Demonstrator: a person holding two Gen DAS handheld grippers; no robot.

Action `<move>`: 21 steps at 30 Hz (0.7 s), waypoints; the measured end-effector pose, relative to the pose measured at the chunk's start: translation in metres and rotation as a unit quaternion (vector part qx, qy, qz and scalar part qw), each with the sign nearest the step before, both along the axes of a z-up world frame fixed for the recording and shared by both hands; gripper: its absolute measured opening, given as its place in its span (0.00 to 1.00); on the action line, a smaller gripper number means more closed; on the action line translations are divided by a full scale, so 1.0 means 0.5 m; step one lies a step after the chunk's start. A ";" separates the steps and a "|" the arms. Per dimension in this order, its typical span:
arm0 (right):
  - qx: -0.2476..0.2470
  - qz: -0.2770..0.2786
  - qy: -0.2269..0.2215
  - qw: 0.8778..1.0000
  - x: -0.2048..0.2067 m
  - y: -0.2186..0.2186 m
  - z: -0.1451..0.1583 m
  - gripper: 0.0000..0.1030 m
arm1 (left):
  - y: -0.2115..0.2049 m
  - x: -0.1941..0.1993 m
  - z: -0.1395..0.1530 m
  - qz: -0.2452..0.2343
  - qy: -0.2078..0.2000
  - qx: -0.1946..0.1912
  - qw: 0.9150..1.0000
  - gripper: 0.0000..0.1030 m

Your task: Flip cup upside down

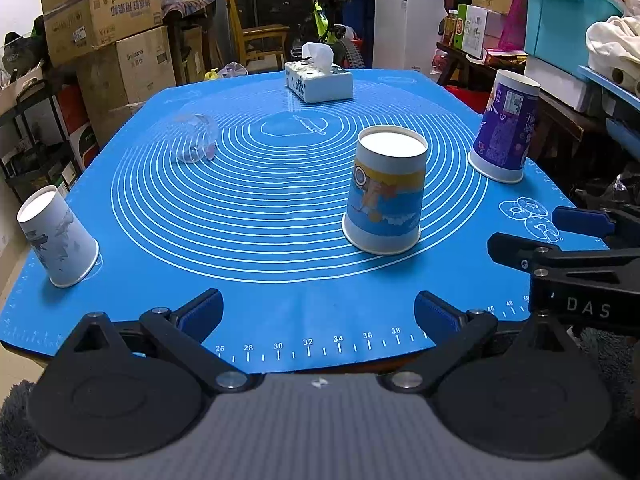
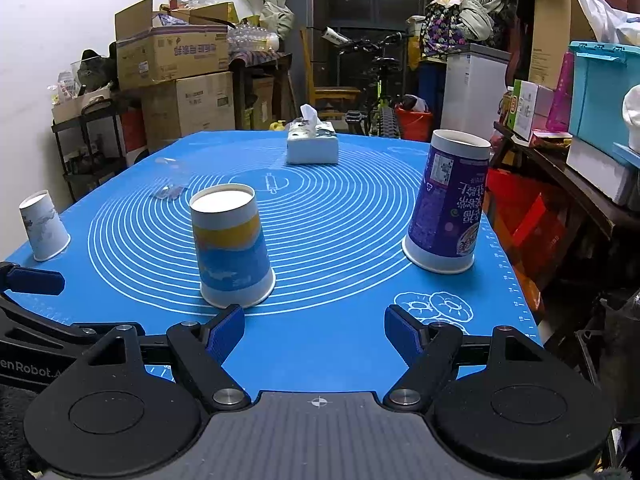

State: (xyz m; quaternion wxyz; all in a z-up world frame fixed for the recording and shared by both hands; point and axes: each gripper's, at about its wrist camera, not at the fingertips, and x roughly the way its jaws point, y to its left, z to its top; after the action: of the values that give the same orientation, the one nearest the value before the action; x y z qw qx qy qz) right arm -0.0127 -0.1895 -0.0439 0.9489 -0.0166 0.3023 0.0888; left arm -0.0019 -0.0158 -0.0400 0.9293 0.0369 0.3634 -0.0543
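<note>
Three paper cups stand upside down on the blue mat (image 1: 280,312). A blue and yellow cup (image 1: 386,192) is mid-mat, and shows in the right wrist view (image 2: 232,248). A tall purple cup (image 1: 505,128) stands at the right edge, also in the right wrist view (image 2: 450,204). A white grey-print cup (image 1: 58,236) stands at the left edge (image 2: 43,226). A clear plastic cup (image 1: 196,138) lies on its side far left (image 2: 172,178). My left gripper (image 1: 318,314) is open and empty at the near edge. My right gripper (image 2: 314,330) is open and empty, its left pad just in front of the blue and yellow cup.
A white tissue box (image 1: 319,80) sits at the far side of the mat (image 2: 313,144). Cardboard boxes (image 1: 104,20), a bicycle and storage bins crowd the room around the table. The right gripper shows at the right of the left wrist view (image 1: 568,240).
</note>
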 end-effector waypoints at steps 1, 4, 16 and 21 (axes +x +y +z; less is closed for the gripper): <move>0.000 0.000 0.000 1.000 0.001 0.000 0.000 0.78 | 0.000 0.000 0.000 0.000 0.000 0.000 1.000 0.98; 0.000 0.000 0.000 1.000 0.001 -0.001 0.000 0.78 | -0.001 0.000 0.000 0.000 0.000 0.001 1.000 0.98; 0.001 -0.003 0.001 1.000 0.001 -0.002 -0.001 0.78 | 0.002 0.000 0.000 0.000 0.002 -0.001 1.000 0.98; 0.002 -0.003 0.001 1.000 0.002 -0.004 -0.003 0.78 | 0.003 0.000 0.000 0.000 0.003 -0.001 1.000 0.98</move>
State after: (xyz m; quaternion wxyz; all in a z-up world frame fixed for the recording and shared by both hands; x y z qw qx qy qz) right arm -0.0116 -0.1918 -0.0452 0.9489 -0.0132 0.3033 0.0864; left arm -0.0016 -0.0140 -0.0399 0.9283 0.0363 0.3659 -0.0548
